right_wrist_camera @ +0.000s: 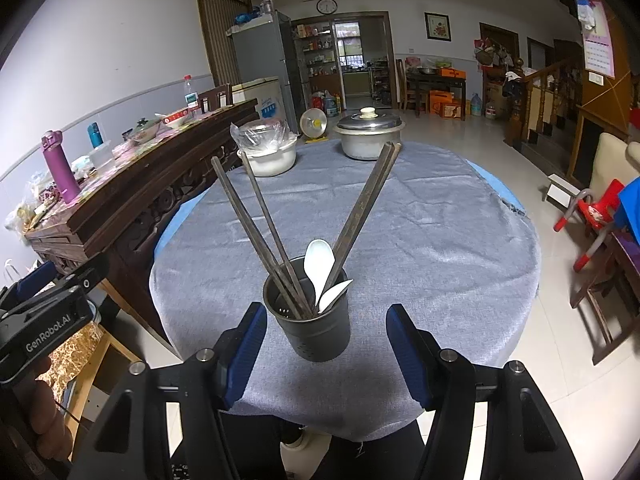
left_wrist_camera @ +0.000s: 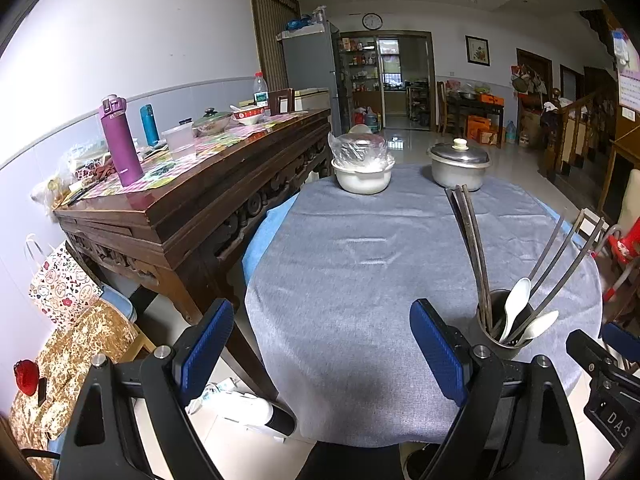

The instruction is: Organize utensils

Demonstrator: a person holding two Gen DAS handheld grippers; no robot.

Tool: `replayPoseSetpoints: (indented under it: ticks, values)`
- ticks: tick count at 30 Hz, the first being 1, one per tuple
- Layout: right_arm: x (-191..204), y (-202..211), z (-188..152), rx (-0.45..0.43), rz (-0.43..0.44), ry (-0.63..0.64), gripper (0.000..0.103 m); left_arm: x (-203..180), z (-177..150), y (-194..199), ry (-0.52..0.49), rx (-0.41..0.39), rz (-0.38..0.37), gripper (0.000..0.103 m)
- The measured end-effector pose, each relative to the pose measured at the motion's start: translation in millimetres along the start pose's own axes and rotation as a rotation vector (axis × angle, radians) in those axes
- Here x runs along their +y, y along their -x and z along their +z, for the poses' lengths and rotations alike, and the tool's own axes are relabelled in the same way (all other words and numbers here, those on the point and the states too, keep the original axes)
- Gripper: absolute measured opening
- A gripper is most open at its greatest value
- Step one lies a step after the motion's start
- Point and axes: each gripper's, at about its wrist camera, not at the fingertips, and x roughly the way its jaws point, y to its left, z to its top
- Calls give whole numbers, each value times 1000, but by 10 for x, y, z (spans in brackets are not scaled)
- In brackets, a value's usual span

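Tablecloth (right_wrist_camera: 420,240): chopsticks (right_wrist_camera: 256,224) upright, splayed.

left tool (left_wrist_camera: 322,344): jaws apart, empty | right tool (right_wrist_camera: 326,354): jaws apart, empty

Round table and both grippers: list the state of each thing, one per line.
Utensil holder: upright, near the table's front edge.
Chopsticks: standing in the holder, fanned apart.
White spoons: in the holder, bowls up.
Metal pot: lid on.
White bowl: covered with clear plastic.
Left gripper: open, empty.
Right gripper: open, not touching the holder.
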Motion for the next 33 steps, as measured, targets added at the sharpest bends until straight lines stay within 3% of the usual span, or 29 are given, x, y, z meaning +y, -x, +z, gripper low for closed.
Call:
replayPoseSetpoints:
  ticks: [15, 33]
  values:
    - [63, 0, 82, -5, -69, 23, 66, 101, -11, 13, 17, -1, -24, 90]
    - [111, 111, 89, -43, -141, 77, 66, -64, 27, 120, -28, -23, -44, 90]
